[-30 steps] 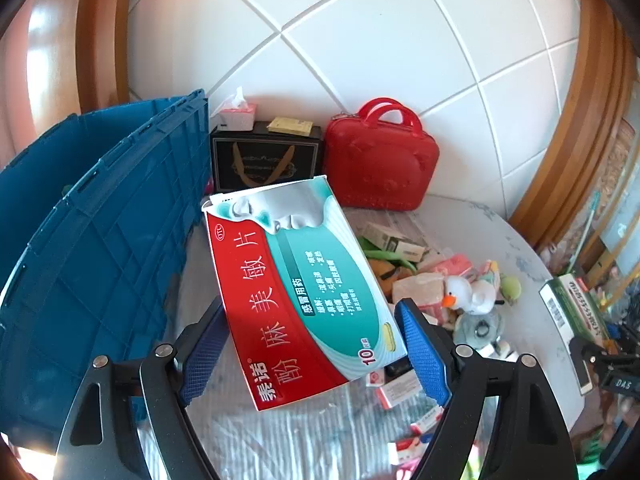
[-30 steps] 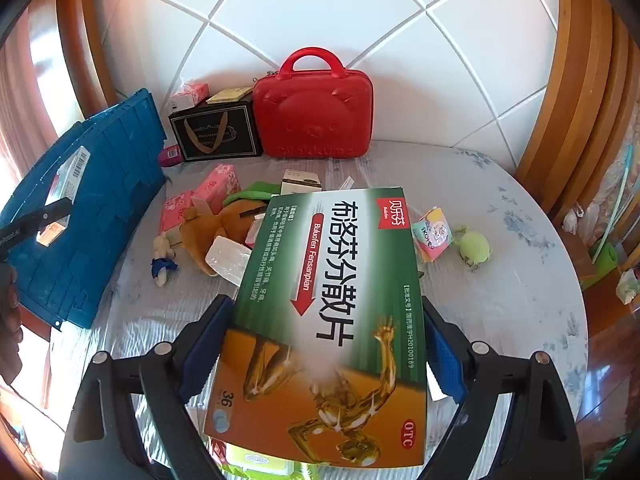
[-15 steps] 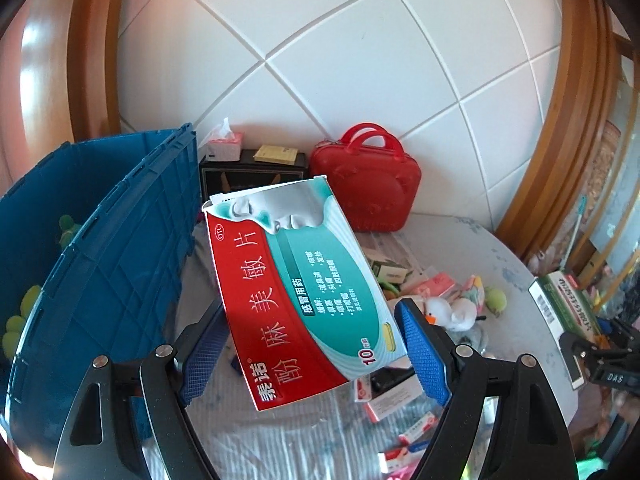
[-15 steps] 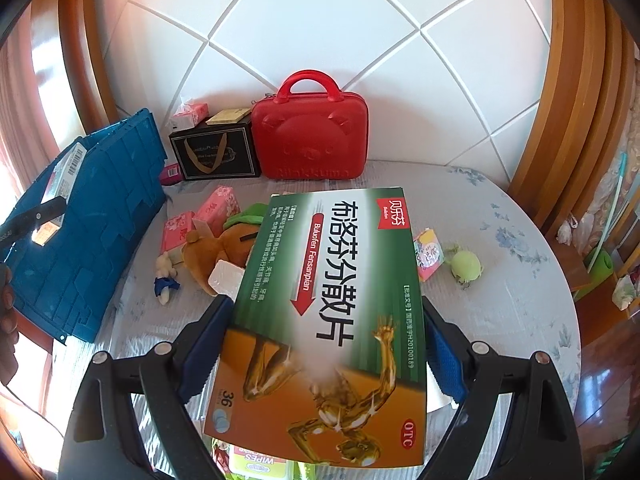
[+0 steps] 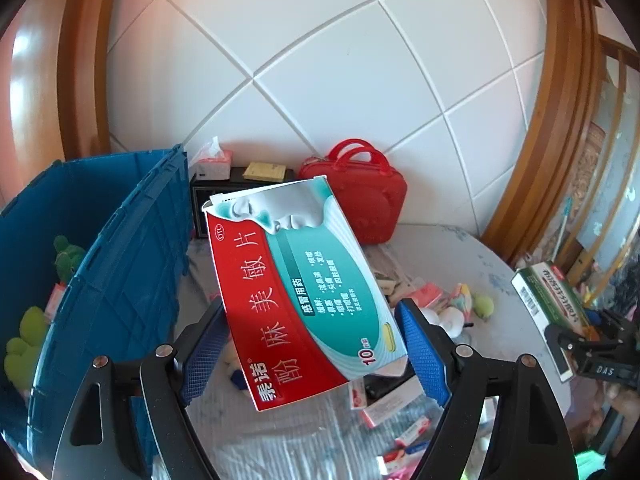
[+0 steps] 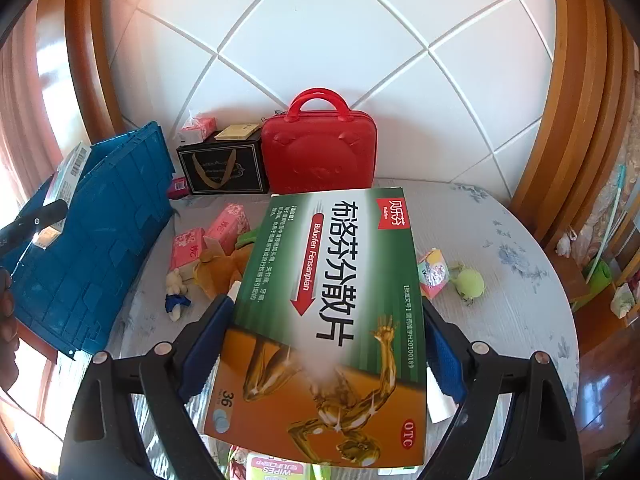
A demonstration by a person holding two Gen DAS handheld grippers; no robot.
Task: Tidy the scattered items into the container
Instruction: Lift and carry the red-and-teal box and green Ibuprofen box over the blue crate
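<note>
**Two medicine boxes held up, one in each gripper, beside the blue crate**

The round tabletop [image 6: 500,320] wears a pale cloth with small blue flowers and stands against a white tiled wall. At its left edge sits the blue crate [image 5: 120,280], the container, with green plush toys [image 5: 24,336] lying inside. At the back stand a red carry case [image 6: 320,156] with a bear face pressed into its shell and a black gift box [image 6: 222,170] topped by a tissue pack.

The right gripper [image 6: 324,344] has its blue fingers [image 6: 208,348] set wide and pinching the sides of a green and orange box [image 6: 332,312], held above the tabletop. It reads "Buluofen Fensanpian", with "36" at one corner, "OTC" in a red oval at the other and large white Chinese characters on the green.

The left gripper [image 5: 312,352] likewise pinches a red and teal box [image 5: 296,288] between wide-set fingers [image 5: 420,352], raised just beside the crate's wall. It shows white Chinese characters on the red band, a small "OTC" mark and "10" near the bottom; its top flap is crumpled.

Scattered on the cloth lie pink tissue packs [image 6: 208,236], a brown plush [image 6: 220,272], a small white figure in blue [image 6: 176,296], a colourful packet [image 6: 432,276] and a green ball [image 6: 470,282]. A pack marked "WIPES" [image 6: 276,470] peeks from under the green box
</note>
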